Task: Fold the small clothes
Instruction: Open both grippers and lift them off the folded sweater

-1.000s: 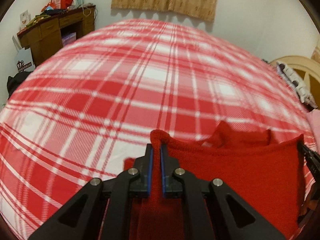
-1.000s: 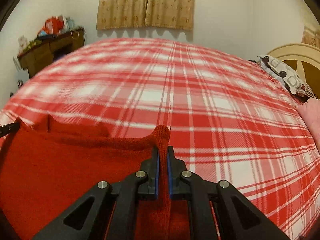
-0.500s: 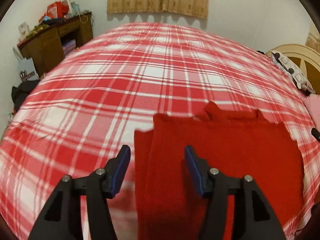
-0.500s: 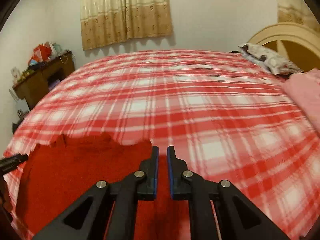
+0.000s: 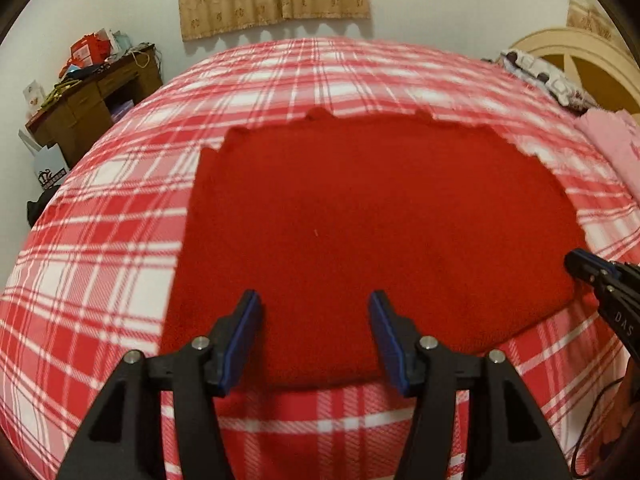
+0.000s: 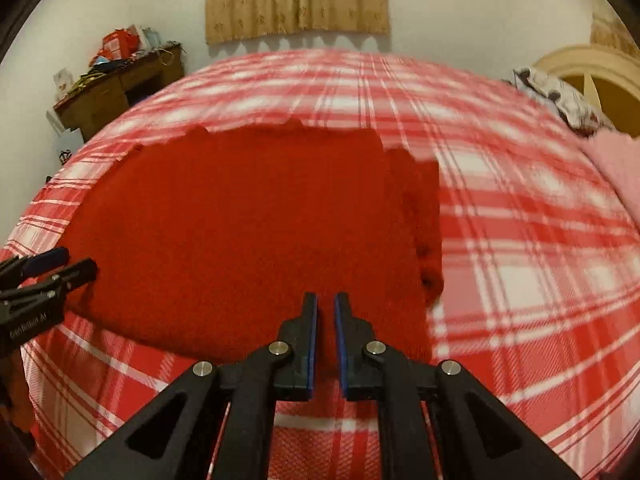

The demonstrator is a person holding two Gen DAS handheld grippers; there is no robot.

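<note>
Both grippers are drawing back from the red knit garment [image 5: 360, 220]; left gripper [image 5: 314, 304] standing released, right gripper [image 6: 325, 308] nearly closed, gripping nothing, above its near edge.

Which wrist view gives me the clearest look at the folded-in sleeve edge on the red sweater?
The right wrist view: the sleeve lies folded along the red sweater's right side, its layered edge visible against the plaid blanket. The left wrist view shows the sweater as a flat panel; only a thin layered strip shows at its left edge.
</note>
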